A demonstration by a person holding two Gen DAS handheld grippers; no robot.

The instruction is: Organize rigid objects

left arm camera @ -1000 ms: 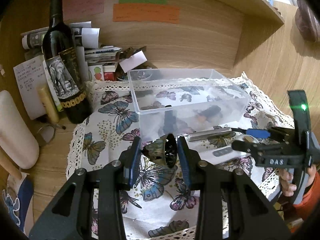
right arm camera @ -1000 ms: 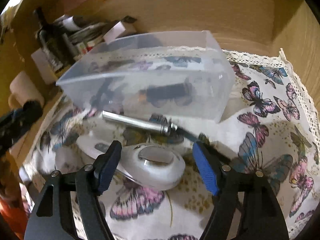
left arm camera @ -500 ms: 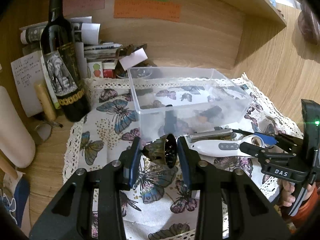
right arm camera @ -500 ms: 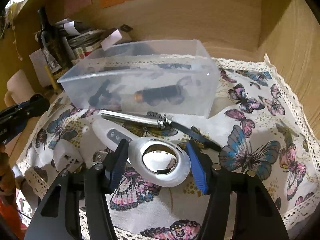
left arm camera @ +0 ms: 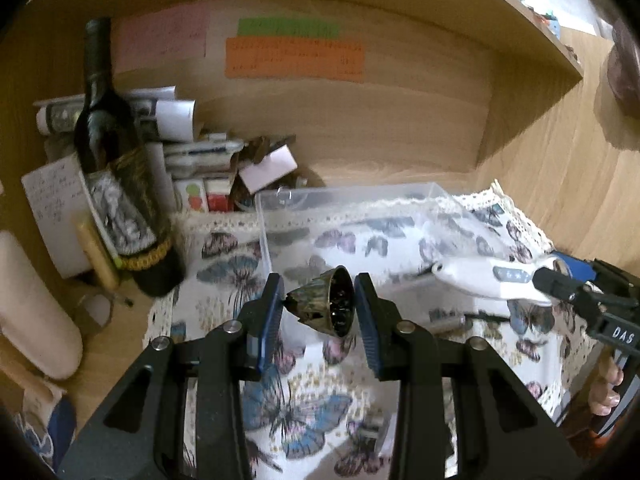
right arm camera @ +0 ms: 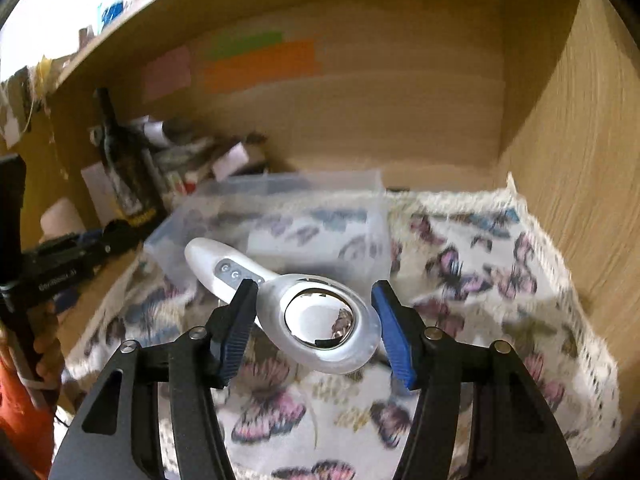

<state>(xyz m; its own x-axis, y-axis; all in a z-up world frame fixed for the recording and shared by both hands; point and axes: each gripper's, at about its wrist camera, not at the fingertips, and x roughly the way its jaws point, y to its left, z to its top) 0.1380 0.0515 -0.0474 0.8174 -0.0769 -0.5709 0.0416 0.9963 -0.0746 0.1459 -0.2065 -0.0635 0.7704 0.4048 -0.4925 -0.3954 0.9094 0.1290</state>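
Note:
My left gripper (left arm camera: 319, 306) is shut on a small dark bronze bell (left arm camera: 326, 307) and holds it up in front of the clear plastic box (left arm camera: 360, 216). My right gripper (right arm camera: 314, 316) is shut on the round head of a white magnifier (right arm camera: 316, 316) with a button handle and holds it above the butterfly cloth (right arm camera: 480, 280), just before the box (right arm camera: 280, 216). The magnifier (left arm camera: 488, 280) and the right gripper (left arm camera: 568, 284) show at the right of the left wrist view. A metal pen (left arm camera: 448, 324) lies on the cloth beneath.
A dark wine bottle (left arm camera: 116, 168) stands at the left with papers and small boxes (left arm camera: 200, 160) behind. A cream roll (left arm camera: 32, 312) lies at the far left. Wooden shelf walls (right arm camera: 580, 160) close in the right and back.
My right gripper closed on the magnifier and lifted it off the cloth toward the box. My left gripper rose with the bell still in it.

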